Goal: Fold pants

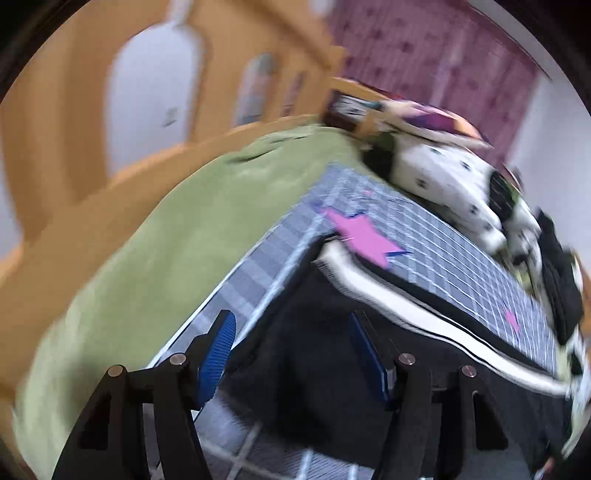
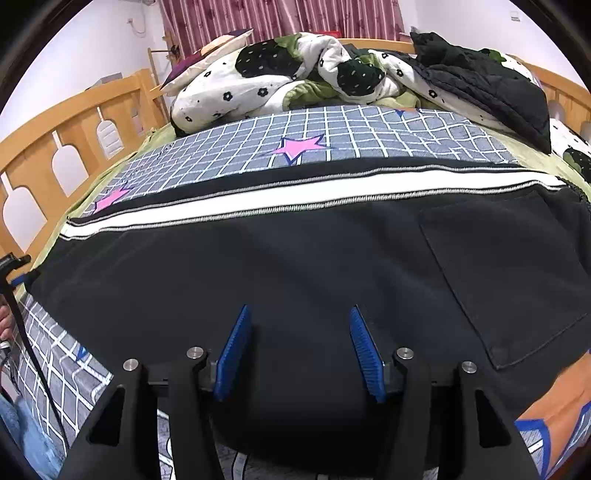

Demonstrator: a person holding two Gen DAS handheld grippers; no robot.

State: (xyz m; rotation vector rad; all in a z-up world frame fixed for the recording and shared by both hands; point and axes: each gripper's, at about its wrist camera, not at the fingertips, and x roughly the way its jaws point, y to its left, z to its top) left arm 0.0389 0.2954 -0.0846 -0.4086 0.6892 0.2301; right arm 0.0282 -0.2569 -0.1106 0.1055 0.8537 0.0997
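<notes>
at the far left of the right wrist view a bit of a person's hand (image 2: pixel 4 321) shows beside the black frame of the left gripper (image 2: pixel 14 266), which sits at the left end of the pants (image 2: pixel 295 266). behind it runs a wooden bed rail (image 2: pixel 55 147) with arched cut-outs, and a green blanket (image 2: pixel 107 173) edges the bed. the pants are black with a white stripe (image 2: pixel 295 192) along the far side; they lie flat and stretched sideways across a grey checked sheet (image 2: pixel 332 129) with pink stars (image 2: pixel 299 146). toward the right of the pants a square back pocket (image 2: pixel 509 280) faces up. beyond the sheet a white quilt (image 2: pixel 258 85) with dark flowers is heaped at the head of the bed, and a black jacket (image 2: pixel 487 81) lies on it to the right, with a red curtain (image 2: pixel 280 18) behind. the right gripper (image 2: pixel 301 350) hangs over the near edge of the pants with its blue fingers (image 2: pixel 234 350) spread apart and nothing pinched between them; whether the tips touch the cloth cannot be told. in the blurred, tilted left wrist view the green blanket (image 1: pixel 147 240) fills the left, the checked sheet (image 1: pixel 424 240) and a pink star (image 1: pixel 364 236) run through the middle, and the pants (image 1: pixel 332 350) lie at lower right with the stripe (image 1: pixel 388 295) along their upper edge. the left gripper (image 1: pixel 295 354) has its fingers (image 1: pixel 218 362) apart, the left one over the sheet and the right one over the black cloth, the corner of the pants lying between them without being squeezed.
</notes>
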